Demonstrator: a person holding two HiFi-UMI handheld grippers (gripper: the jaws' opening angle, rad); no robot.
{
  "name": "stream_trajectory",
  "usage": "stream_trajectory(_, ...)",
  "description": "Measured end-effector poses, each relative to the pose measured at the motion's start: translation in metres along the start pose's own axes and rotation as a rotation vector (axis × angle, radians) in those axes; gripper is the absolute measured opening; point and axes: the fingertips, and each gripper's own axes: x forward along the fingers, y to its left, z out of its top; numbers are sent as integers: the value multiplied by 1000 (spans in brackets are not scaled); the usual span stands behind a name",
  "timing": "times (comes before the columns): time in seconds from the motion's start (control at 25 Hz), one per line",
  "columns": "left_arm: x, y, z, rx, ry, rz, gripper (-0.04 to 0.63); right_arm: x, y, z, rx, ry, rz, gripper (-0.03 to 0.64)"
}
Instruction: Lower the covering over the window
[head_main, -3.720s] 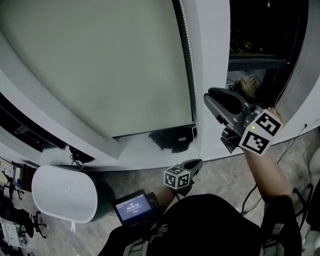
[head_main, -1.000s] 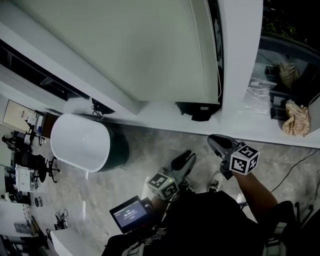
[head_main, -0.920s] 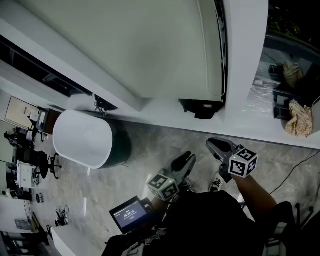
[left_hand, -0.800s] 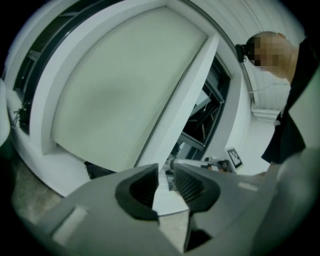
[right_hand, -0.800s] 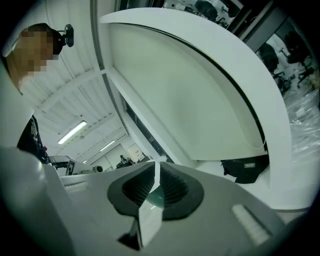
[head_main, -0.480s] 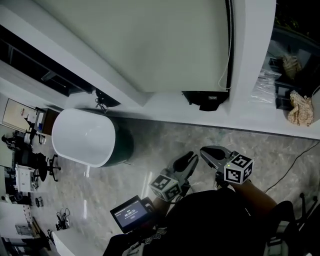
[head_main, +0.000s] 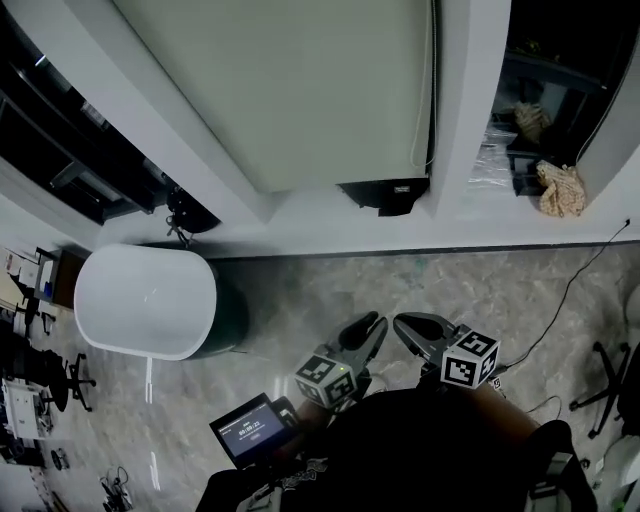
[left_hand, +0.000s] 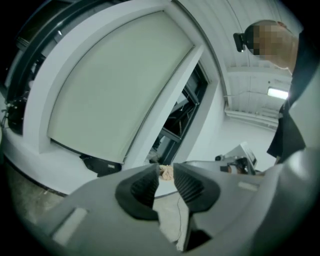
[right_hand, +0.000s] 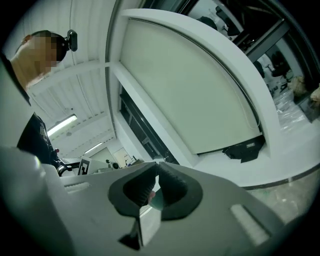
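Note:
The pale roller blind (head_main: 300, 90) covers the window, its lower edge just above the white sill (head_main: 300, 228). Its bead cord (head_main: 431, 90) hangs free along the right frame. Both grippers are low by my body, far from the window. My left gripper (head_main: 372, 323) has its jaws a little apart with nothing between them (left_hand: 166, 170). My right gripper (head_main: 404, 322) has just been closing, and its pads now meet at the tips on nothing (right_hand: 156, 170). The blind (right_hand: 190, 90) shows ahead of the right jaws.
A black box (head_main: 385, 193) sits on the sill under the blind. A white bathtub (head_main: 145, 300) stands on the stone floor at left. Cloth bundles (head_main: 560, 190) lie on the right sill. A cable (head_main: 560, 300) crosses the floor, and a small screen (head_main: 250, 430) sits by my body.
Both grippers have drawn back from the window toward my body. The right one, raised by the cord earlier, is now low beside the left. The right jaws have closed.

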Motion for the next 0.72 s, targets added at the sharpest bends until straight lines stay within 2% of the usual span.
stream_trajectory(0.2,-23,-13,-23,-31,30,-49,92,-16,24,-21,-5,-37,-52,17)
stream_trajectory(0.36,-31,-28,-26,-11,19,-63,92,-29,34,-27,-28,-58,-56,9)
stream_trajectory(0.72,-31,-65,-5,13,-49,-81,91,-56,61,-1,-115,-75,-20,8)
